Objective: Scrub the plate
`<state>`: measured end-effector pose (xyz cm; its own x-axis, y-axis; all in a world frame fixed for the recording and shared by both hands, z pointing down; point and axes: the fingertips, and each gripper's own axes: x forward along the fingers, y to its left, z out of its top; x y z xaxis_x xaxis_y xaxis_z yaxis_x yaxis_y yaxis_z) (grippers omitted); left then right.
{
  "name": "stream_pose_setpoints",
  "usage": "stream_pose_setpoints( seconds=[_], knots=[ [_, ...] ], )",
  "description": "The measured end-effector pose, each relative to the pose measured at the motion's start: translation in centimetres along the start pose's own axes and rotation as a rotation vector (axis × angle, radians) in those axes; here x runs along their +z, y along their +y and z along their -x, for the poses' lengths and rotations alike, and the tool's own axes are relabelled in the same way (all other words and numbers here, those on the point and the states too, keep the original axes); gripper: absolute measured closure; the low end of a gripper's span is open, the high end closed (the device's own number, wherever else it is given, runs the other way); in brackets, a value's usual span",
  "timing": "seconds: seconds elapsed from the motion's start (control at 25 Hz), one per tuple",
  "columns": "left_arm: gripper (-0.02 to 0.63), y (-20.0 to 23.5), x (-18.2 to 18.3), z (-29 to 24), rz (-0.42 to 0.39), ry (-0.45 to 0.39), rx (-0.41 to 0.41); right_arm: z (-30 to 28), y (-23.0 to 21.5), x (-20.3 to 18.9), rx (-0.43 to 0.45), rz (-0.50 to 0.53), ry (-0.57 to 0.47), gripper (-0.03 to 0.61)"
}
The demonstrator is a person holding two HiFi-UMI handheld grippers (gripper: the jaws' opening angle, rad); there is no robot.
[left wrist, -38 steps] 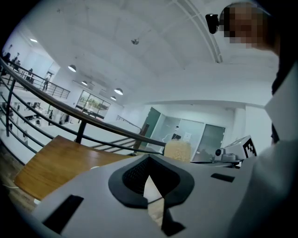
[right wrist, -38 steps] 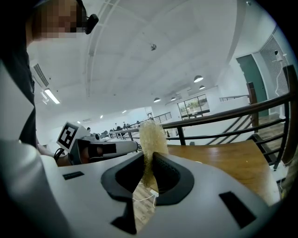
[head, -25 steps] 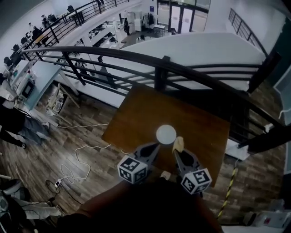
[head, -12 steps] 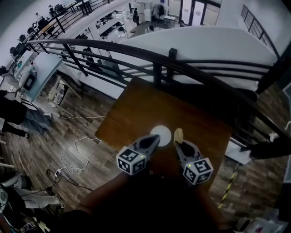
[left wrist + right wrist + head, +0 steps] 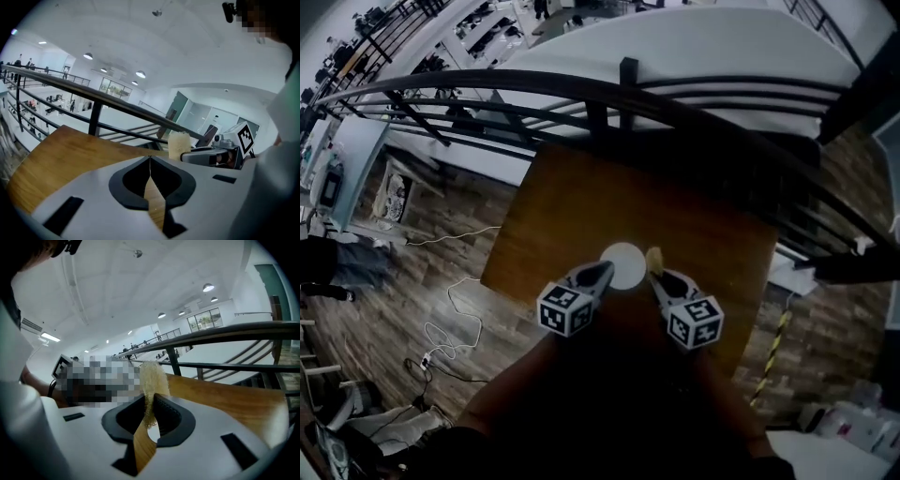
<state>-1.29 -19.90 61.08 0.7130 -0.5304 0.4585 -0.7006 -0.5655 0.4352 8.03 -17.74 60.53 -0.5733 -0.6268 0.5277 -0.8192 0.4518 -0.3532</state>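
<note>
Item count: one plate (image 5: 623,264), one scrub pad (image 5: 653,257), one wooden table (image 5: 553,211), two grippers: left gripper (image 5: 607,270), right gripper (image 5: 655,276).

Open-plan office building, mezzanine level: black railing (image 5: 544,84) overlooks lower-floor desks (image 5: 483,23); wood-plank floor (image 5: 384,309).

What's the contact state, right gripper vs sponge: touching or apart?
Touching. The right gripper view shows the right gripper clamped on the sponge, its lower edge pinched between the jaws.

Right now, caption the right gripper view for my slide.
Right gripper, jaws shut on a sponge, over the wooden table by a railing.
</note>
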Motion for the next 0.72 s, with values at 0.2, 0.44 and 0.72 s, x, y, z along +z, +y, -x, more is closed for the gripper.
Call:
stream_pose_setpoints(
  seconds=[0.2, 0.44, 0.72],
  knots=[
    [0.598, 3.5, -3.8, -3.1, 0.076, 0.126, -0.039, -4.1, -3.4, -4.8, -0.031, -0.095, 0.119, 0.518],
    [0.55, 6.8, -7.9, -5.8, 0.098, 0.271, -0.043, -7.7, -5.8, -8.8, -0.066, -0.159, 0.213, 0.518],
    [0.473, 8.7, -11.8, -8.4, 0.165, 0.392, -0.046, -10.2, -8.1, -13.0, -0.096, -0.209, 0.308, 0.518]
  ],
)
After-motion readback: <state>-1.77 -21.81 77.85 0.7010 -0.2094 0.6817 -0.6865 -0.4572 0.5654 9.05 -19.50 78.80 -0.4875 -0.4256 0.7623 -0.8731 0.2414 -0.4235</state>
